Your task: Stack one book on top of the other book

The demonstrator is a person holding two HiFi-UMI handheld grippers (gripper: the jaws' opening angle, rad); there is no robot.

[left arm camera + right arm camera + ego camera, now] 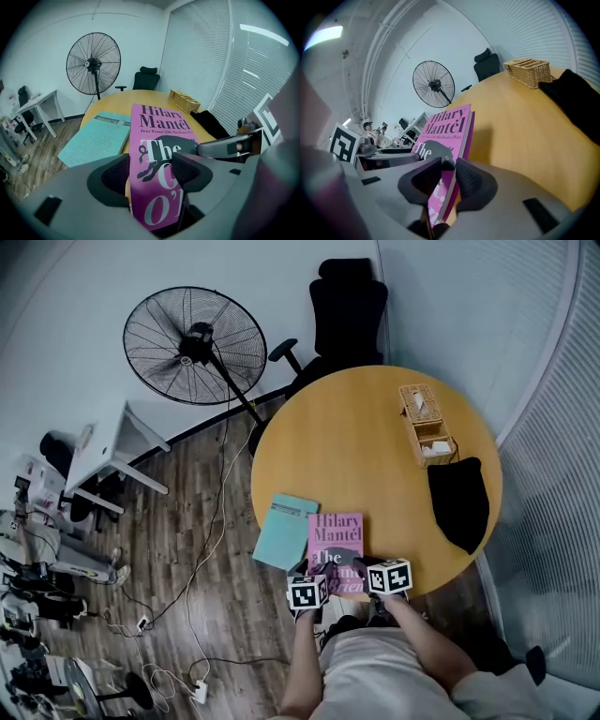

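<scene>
A pink book [335,538] printed "Hilary Mantel" is at the near edge of the round wooden table [356,437]. My left gripper [322,572] is shut on its near left edge, and the cover runs between the pads in the left gripper view [152,171]. My right gripper [362,568] is shut on its near right edge, by the page side [449,176]. The pink book [445,126] tilts up and throws a shadow on the wood. A teal book [285,531] lies flat to its left, partly over the table's rim [96,138].
A wicker tissue box [425,423] and a black cloth [459,501] sit on the table's right side. Beyond the table stand a black office chair [347,315] and a large floor fan [187,343]. Cables run across the wooden floor at left.
</scene>
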